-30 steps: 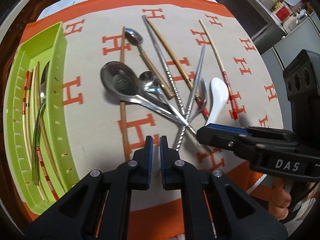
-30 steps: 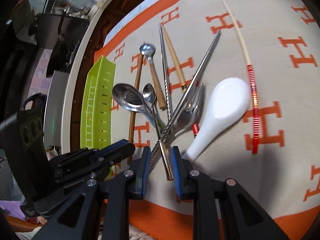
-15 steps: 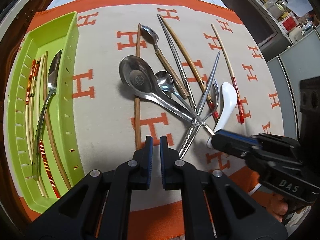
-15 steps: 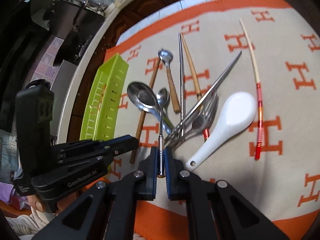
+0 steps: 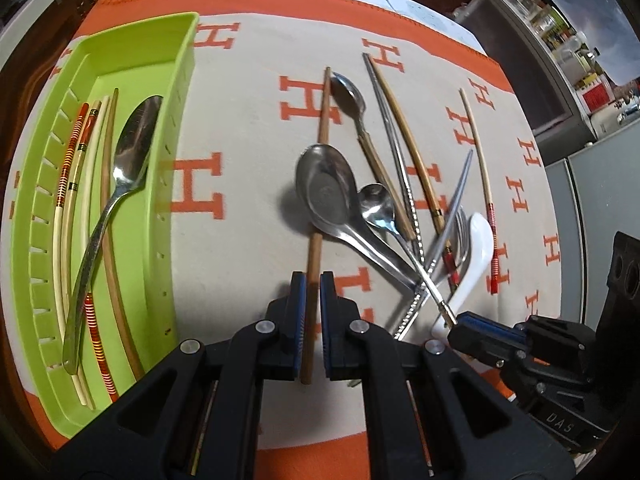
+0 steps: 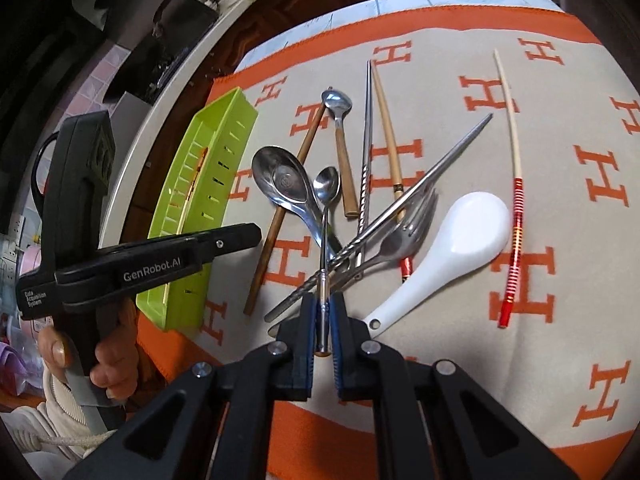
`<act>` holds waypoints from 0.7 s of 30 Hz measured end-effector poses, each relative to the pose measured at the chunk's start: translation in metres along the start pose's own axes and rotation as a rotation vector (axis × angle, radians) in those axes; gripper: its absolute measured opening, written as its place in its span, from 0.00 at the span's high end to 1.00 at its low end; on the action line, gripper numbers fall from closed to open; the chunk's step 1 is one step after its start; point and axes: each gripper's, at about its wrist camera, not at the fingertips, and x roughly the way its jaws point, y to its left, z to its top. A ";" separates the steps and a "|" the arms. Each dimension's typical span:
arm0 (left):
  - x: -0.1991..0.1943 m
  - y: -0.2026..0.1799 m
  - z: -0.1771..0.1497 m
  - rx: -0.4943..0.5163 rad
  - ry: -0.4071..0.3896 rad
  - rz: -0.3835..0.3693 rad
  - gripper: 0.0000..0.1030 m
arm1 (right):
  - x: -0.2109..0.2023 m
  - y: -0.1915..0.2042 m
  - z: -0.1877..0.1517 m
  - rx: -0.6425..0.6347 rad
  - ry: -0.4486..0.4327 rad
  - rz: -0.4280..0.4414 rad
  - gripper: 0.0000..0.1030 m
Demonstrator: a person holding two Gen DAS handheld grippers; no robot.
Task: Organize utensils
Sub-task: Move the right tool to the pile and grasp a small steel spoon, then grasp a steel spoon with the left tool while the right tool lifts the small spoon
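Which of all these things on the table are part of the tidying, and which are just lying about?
Part of the job:
green tray
small spoon, in the right claw
brown chopstick, between the left claw's pads
white spoon
fork

Just there:
orange cloth
black pan behind

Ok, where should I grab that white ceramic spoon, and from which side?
Take the white ceramic spoon by its narrow handle near the end with the small hole, coming from the near edge of the cloth. The handle points toward you and its tip lies free, while the wide bowl is too broad for the fingers and sits beside the fork.
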 end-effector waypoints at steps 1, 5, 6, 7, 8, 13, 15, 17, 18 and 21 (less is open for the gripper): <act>0.001 0.002 0.001 -0.003 0.000 0.001 0.96 | 0.003 0.001 0.002 -0.006 0.017 -0.002 0.92; 0.000 0.006 0.002 -0.010 -0.007 0.007 0.96 | 0.008 0.007 0.010 -0.031 0.037 -0.029 0.92; 0.000 0.007 0.003 -0.012 -0.009 0.007 0.96 | 0.008 0.008 0.011 -0.033 0.035 -0.031 0.92; 0.000 0.008 0.004 -0.014 -0.011 0.006 0.96 | 0.007 0.009 0.015 -0.034 0.031 -0.029 0.92; 0.000 0.010 0.005 -0.015 -0.014 0.006 0.96 | 0.007 0.010 0.017 -0.034 0.027 -0.027 0.92; 0.003 0.011 0.014 -0.012 -0.026 0.000 0.96 | 0.018 0.007 0.038 -0.010 0.037 -0.025 0.92; 0.006 0.010 0.018 -0.013 -0.029 -0.009 0.96 | 0.029 0.005 0.046 0.011 0.057 -0.028 0.92; 0.009 0.010 0.022 -0.015 -0.027 -0.013 0.95 | 0.038 0.002 0.052 0.026 0.073 -0.039 0.92; 0.011 0.010 0.023 -0.015 -0.026 -0.018 0.95 | 0.041 0.001 0.054 0.031 0.079 -0.040 0.92; 0.014 0.010 0.026 -0.014 -0.022 -0.028 0.95 | 0.051 -0.002 0.059 0.045 0.097 -0.038 0.92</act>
